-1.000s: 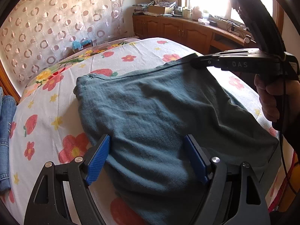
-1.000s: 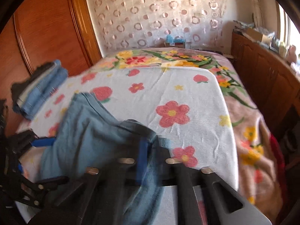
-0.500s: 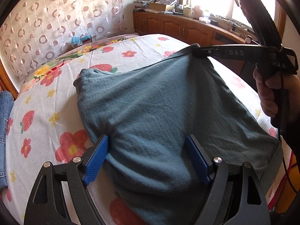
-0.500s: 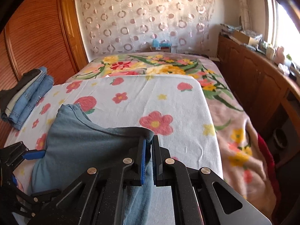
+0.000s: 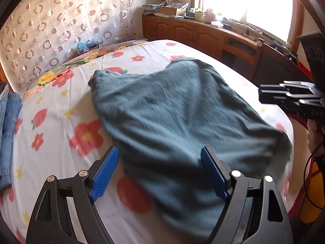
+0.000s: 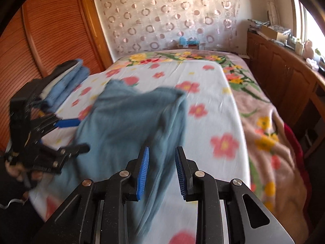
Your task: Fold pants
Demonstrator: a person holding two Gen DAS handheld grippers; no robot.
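Note:
The teal pants [image 5: 178, 118] lie spread on the flowered sheet [image 5: 50, 142], folded over, with a fold corner toward the far side; they also show in the right wrist view [image 6: 130, 122]. My left gripper [image 5: 160, 170] is open, its blue pads on either side of the near part of the cloth, holding nothing. My right gripper [image 6: 161, 170] is open, just above the pants' near right edge; it also shows at the right of the left wrist view [image 5: 292, 97].
A stack of folded jeans [image 6: 65, 81] lies at the bed's left side by the wooden wardrobe [image 6: 40, 40]. A flowered blanket [image 6: 270, 126] covers the bed's right side. Wooden cabinets [image 5: 203, 34] with clutter run under the window.
My right gripper has opened and let go of the pants' corner, then drawn back to the right. The lifted cloth has dropped flat onto the bed. My left gripper stays open.

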